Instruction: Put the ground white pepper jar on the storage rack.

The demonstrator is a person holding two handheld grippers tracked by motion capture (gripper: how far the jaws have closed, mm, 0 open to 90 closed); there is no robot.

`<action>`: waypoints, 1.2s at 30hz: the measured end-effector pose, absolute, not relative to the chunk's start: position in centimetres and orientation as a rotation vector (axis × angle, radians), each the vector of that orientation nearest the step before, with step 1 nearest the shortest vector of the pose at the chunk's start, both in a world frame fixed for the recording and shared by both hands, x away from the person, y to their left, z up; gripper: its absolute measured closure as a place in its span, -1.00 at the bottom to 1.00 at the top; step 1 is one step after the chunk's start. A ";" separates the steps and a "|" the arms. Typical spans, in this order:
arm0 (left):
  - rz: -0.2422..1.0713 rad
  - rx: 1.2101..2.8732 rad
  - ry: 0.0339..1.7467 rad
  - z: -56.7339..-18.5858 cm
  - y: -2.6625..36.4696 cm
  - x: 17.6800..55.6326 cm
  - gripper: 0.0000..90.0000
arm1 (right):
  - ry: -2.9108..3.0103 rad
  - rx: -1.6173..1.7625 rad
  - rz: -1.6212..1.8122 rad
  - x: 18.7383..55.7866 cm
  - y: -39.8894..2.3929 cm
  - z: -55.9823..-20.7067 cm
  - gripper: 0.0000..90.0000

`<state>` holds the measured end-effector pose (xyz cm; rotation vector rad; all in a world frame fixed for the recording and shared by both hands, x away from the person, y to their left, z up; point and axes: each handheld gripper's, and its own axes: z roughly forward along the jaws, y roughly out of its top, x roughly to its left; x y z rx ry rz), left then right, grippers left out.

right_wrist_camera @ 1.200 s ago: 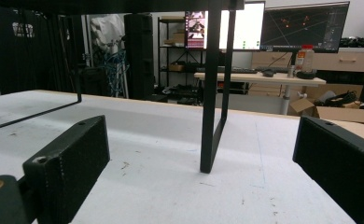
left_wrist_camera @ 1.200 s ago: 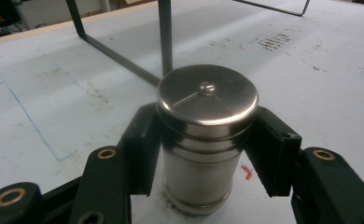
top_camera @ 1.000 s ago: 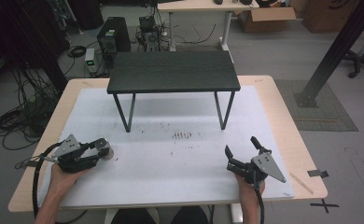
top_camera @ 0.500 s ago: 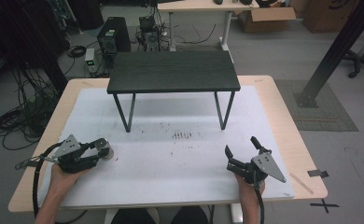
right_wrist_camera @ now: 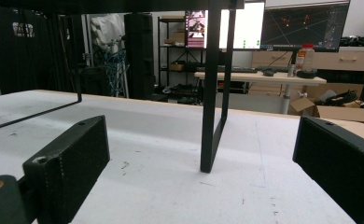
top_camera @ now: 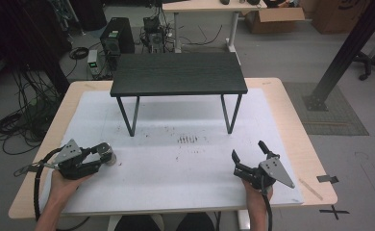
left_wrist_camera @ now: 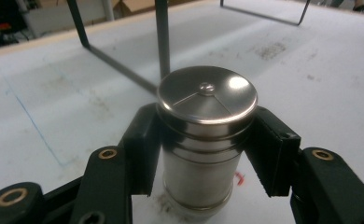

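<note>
Steel is what the left gripper (left_wrist_camera: 203,154) has clamped between its black jaws: one small lidded metal canister (left_wrist_camera: 203,140), standing upright on the white mat (top_camera: 185,163) at about eight o'clock of the table. The step in hand looks like the grasp itself, so the next move probably calls for a straight lift that keeps the canister level. The right gripper (top_camera: 249,153), at about four o'clock, rests with its jaws wide apart and nothing between them. At twelve o'clock stands one black shelf stand (top_camera: 178,73). Count: two grippers, one canister, one stand.
</note>
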<state>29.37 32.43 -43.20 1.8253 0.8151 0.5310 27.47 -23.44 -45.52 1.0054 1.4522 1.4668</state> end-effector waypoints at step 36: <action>0.494 1.852 0.657 -30.5 27.1 30.5 0.09 | 1.451 1.008 1.468 27.5 -23.5 -45.5 -0.92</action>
